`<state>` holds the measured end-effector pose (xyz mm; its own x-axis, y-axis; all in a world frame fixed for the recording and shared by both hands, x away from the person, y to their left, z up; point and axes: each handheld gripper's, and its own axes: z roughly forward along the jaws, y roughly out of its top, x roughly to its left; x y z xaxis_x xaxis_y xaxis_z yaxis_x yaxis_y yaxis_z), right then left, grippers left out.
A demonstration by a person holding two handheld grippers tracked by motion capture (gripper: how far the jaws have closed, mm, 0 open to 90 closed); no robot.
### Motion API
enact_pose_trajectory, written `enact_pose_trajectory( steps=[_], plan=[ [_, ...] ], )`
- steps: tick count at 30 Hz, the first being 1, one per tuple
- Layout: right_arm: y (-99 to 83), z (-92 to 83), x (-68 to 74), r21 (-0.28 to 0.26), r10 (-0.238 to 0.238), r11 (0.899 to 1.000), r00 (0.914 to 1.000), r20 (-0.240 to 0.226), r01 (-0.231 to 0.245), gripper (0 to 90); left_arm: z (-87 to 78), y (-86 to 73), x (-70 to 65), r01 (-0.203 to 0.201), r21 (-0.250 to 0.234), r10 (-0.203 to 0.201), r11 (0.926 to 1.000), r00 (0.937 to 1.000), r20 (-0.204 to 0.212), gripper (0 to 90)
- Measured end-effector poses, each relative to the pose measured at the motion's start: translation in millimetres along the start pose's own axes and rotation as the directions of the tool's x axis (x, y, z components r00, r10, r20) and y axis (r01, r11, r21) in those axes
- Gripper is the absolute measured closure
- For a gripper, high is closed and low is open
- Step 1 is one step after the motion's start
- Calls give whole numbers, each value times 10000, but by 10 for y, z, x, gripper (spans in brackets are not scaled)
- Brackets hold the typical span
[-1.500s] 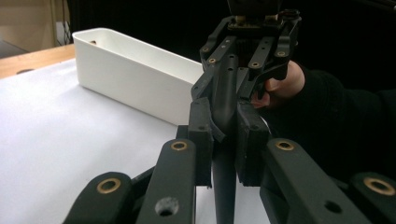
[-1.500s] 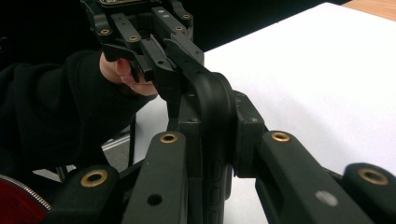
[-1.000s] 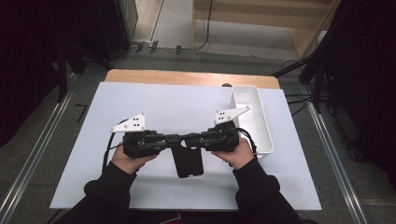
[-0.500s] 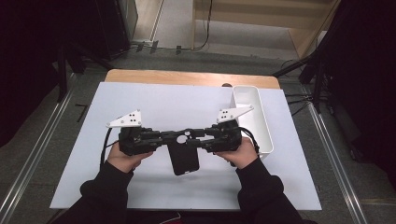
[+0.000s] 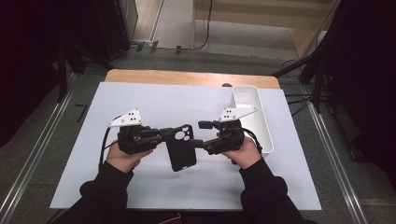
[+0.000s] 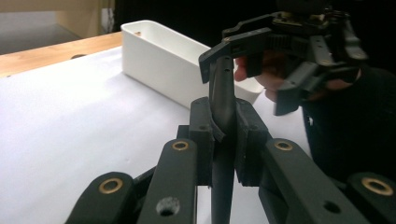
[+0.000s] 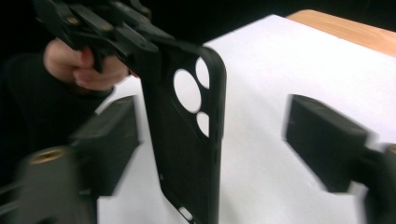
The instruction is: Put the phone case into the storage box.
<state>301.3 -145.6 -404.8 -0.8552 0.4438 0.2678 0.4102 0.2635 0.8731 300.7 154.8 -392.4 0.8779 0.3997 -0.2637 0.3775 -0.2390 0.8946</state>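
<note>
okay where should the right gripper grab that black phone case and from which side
Grip the phone case on its long free edge, below the camera cutouts, coming from the side opposite the left gripper, which clamps the camera-end edge. The case is thin, so jaws should close across its flat faces. The right gripper has just been opening; its pads stand apart.

Left claw (image 5: 161,135) grips phone case (image 5: 181,149) (black).

Left hand-held gripper (image 5: 163,135) clamped, right one (image 5: 201,134) wide apart
</note>
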Motion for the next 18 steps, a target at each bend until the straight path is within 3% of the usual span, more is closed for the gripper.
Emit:
enact_pose_trajectory(
  steps=[3,8,11,13,18],
  plan=[
    [-17,31,-16,-99,58,9999,9996,270,-56,0,-5,2,7,71,-24,-72,10000,9996,-283,795],
    [-22,38,11,-230,58,9997,9960,891,-38,0,-9,11,4,176,-87,-182,9998,9971,-738,795],
    [-24,64,30,-128,307,9995,9888,1461,-291,0,-22,12,2,231,-163,-245,9996,9953,-937,794],
    [-32,73,33,-236,416,9990,9868,1565,-384,0,-30,19,6,316,-340,-350,9989,9940,-1035,794],
    [-46,62,38,-699,548,9967,9774,2044,-413,0,-62,20,10,424,-488,-499,9979,9850,-1655,794]
  ],
)
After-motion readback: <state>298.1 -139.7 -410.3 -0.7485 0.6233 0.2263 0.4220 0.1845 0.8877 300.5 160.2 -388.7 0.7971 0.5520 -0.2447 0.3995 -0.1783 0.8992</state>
